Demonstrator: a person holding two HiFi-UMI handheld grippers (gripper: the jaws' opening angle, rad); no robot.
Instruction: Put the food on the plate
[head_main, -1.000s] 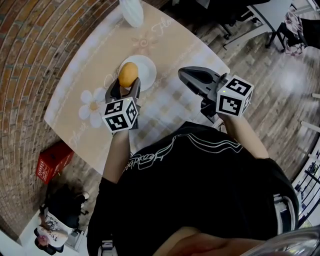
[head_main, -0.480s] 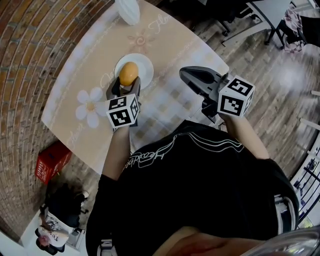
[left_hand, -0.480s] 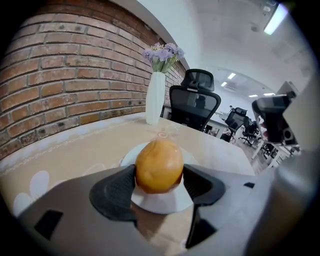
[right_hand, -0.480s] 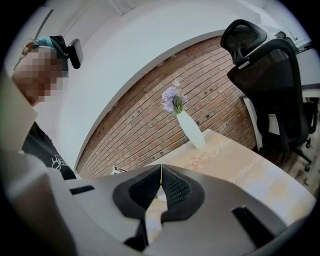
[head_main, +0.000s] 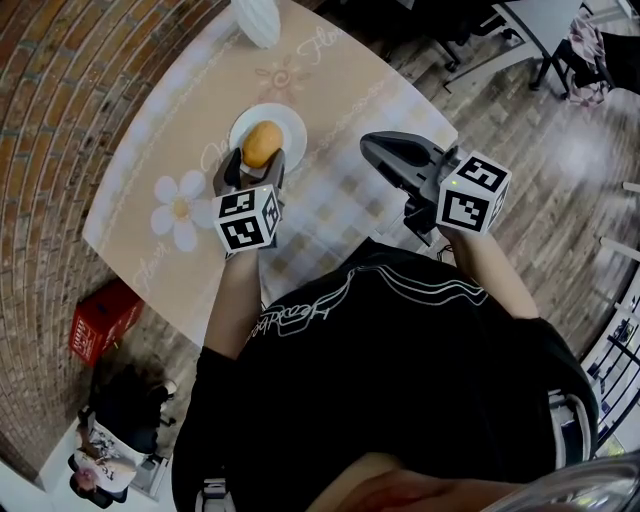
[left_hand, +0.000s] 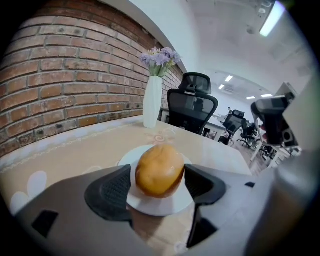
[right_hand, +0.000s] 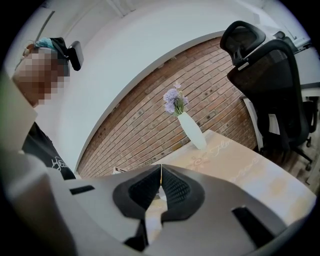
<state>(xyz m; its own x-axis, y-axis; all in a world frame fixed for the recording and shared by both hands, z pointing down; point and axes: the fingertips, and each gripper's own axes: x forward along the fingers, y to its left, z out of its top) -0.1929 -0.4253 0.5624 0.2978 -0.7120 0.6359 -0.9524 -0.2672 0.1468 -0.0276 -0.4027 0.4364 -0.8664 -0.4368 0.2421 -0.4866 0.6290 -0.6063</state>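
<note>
A golden-brown bun (head_main: 262, 143) rests on the small white plate (head_main: 292, 128) on the table. My left gripper (head_main: 252, 160) points down at it, with one jaw on each side of the bun. Seen from the left gripper view, the bun (left_hand: 160, 170) stands on the plate (left_hand: 160, 206) between the pads of the left gripper (left_hand: 157, 175). These jaws have just been opening, and a sliver of plate shows between the left pad and the bun. My right gripper (head_main: 368, 146) hangs over the table's near right edge. Its jaws (right_hand: 160, 172) are shut and hold nothing.
A white vase (head_main: 255, 20) with purple flowers stands at the table's far end. The beige flowered tablecloth (head_main: 180, 210) covers the table beside a brick wall. A red box (head_main: 100, 320) lies on the floor at the left. Black office chairs (left_hand: 192, 100) stand beyond the table.
The bun has sunk a little and now sits on the plate. The left jaws stand slightly wider around it. The right gripper has not moved.
</note>
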